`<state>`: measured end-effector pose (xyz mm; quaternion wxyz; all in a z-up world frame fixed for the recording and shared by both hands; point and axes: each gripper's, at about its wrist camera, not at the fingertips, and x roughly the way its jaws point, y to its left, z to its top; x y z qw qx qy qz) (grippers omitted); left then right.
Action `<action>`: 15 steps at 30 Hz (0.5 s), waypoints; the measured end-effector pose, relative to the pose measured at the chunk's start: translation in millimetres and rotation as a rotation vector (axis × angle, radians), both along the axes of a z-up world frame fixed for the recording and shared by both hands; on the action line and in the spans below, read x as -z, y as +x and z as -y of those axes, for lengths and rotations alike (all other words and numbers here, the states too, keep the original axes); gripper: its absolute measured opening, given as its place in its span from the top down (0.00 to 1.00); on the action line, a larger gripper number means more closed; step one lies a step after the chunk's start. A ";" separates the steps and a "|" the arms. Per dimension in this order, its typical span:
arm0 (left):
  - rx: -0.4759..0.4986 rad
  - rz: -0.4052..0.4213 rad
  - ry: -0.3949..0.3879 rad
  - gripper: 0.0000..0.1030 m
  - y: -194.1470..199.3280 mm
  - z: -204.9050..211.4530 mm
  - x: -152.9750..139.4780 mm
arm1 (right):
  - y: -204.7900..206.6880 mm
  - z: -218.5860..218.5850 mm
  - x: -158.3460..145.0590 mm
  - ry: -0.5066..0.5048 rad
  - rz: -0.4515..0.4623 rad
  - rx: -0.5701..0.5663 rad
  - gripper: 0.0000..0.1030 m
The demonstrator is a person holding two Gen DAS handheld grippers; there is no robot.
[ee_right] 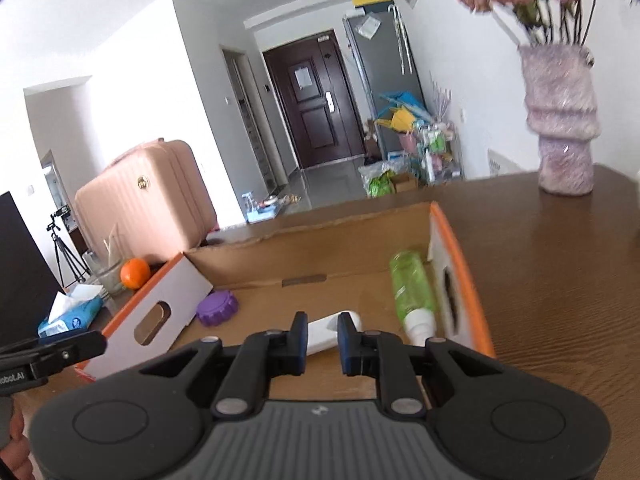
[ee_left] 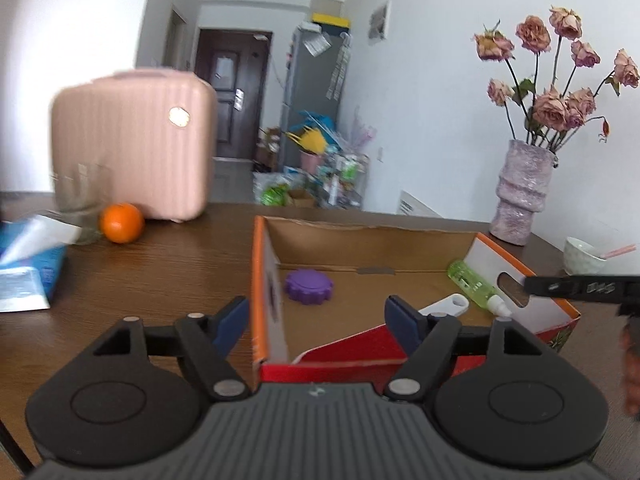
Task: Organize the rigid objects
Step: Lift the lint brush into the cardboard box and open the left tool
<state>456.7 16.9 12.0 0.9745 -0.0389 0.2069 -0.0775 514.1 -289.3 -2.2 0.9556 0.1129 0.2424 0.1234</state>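
Hovering left tool (ee_left: pixel 318 322) agape | cardboard box (ee_left: pixel 360 236) | purple lid (ee_left: pixel 309 286) inside

left hand-held gripper (ee_left: pixel 316 318) jaws wide apart, empty, right hand-held gripper (ee_right: pixel 322 340) jaws nrly shut, empty

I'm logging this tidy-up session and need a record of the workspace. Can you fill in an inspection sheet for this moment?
Surface: dark wood-grain table, partly covered.
Job's things: open cardboard box with orange rim holds a purple scalloped plastic lid, a green transparent bottle with white cap lying on its side, and a flat white plastic piece.
Clutter: orange fruit, clear glass, blue tissue pack, pink ribbed case, lilac vase of dried roses, white bowl.
Grippers: left tool open, nothing between its pads; right tool shut, holding nothing.
Cables: nothing seen.
Surroundings: dark door, grey fridge, floor clutter, tripod.
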 end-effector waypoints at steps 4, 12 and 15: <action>-0.029 0.029 0.043 0.15 -46.1 0.8 -7.8 | -41.6 10.8 -17.4 -0.047 0.042 0.010 0.74; -0.076 0.090 0.132 0.02 -151.7 7.7 -18.4 | -146.5 20.2 -30.3 -0.133 0.072 -0.018 0.50; -0.085 0.091 0.131 0.00 -188.7 5.6 -15.3 | -187.0 16.5 -29.7 -0.165 0.104 -0.014 0.40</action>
